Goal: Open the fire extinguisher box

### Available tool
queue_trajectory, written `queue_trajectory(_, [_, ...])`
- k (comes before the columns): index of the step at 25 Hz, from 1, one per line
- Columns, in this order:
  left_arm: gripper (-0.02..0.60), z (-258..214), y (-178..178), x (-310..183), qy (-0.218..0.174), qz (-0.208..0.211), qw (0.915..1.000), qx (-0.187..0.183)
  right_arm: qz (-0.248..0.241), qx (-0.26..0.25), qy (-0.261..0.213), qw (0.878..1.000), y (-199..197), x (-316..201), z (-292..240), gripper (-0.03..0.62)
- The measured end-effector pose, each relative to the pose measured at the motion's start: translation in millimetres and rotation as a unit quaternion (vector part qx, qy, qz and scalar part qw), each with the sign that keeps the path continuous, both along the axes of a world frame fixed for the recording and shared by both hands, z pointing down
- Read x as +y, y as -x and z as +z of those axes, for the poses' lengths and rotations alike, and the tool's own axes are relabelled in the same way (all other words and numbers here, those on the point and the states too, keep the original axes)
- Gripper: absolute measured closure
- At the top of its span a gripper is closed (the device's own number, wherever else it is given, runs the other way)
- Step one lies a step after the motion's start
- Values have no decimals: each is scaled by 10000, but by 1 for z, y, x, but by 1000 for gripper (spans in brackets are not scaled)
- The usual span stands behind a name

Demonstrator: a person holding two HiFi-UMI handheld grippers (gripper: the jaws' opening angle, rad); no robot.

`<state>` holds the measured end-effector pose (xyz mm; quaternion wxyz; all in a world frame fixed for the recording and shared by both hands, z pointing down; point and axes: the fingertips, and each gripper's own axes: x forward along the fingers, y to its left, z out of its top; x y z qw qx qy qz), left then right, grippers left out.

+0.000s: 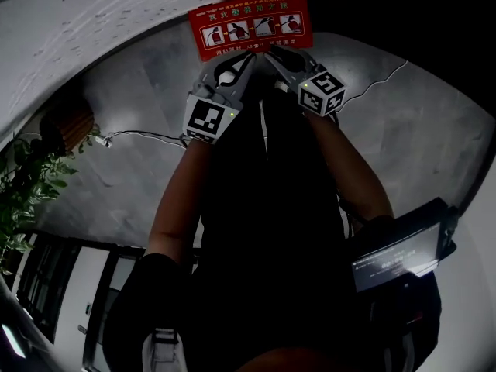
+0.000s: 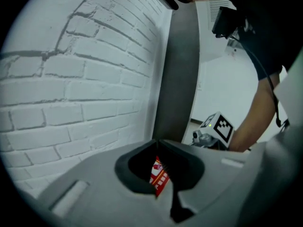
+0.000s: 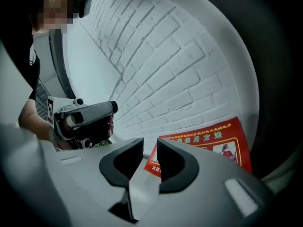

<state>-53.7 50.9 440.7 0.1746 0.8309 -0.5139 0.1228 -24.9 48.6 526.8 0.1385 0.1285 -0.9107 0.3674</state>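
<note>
Red face of the fire extinguisher box sits at the top middle of the head view. It is printed with a row of pictograms and white characters too small to read. Its upper edge is lost in shadow. No handle, latch or hinge can be made out, so you cannot tell whether it is shut. In the right gripper view the same red face lies against the white brick wall, its lower part hidden behind the gripper's own body.

Your left gripper: jaws pressed together at the tips, nothing pinched. A sliver of red print shows only through the hollow behind the tips.

Your right gripper: jaws spread a little, gap empty, red face seen behind them.

From the head view both grippers point side by side at the lower edge of the box. Whether either touches it is not resolvable. Your forearms and dark clothing fill most of the picture below them.

Plant at the left edge, partly cut off and dim.
</note>
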Motion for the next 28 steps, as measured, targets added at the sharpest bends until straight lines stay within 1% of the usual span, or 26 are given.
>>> queue_trajectory(3, [571,32,2,2,4,79,9999,-106,278,11,280,9992,2,11,40,513])
queue_trajectory(5, [571,48,1,2,18,87,9999,-77,417,-13,424,9982,2,15,57,513])
queue_trajectory(10, [581,48,0,-3,134,118,9998,-36,886,85,772,9930,-11,21,65,513])
queue_trajectory(13, [581,66,-5,-4,198,244,9995,-41,1213,204,1000,9874,-25,24,94,513])
queue_trajectory(15, [581,81,-9,-2,203,383,9990,-73,1379,264,1114,9838,-31,29,115,493])
queue_trajectory(18, [581,91,-13,0,282,521,9982,-78,1582,335,1261,9788,-35,26,126,475])
queue_trajectory(20, [581,98,-19,-1,363,577,9977,-41,1858,233,1534,9703,-39,20,132,454])
queue_trajectory(23, [581,105,-27,1,480,686,9965,15,2310,-52,2019,9518,-40,16,146,430])
queue_trajectory(26, [581,108,-34,3,536,770,9956,56,2612,-92,2274,9381,-43,17,160,427])
queue_trajectory(28, [581,111,-35,4,563,805,9951,77,2692,-210,2421,9319,-39,18,169,427])
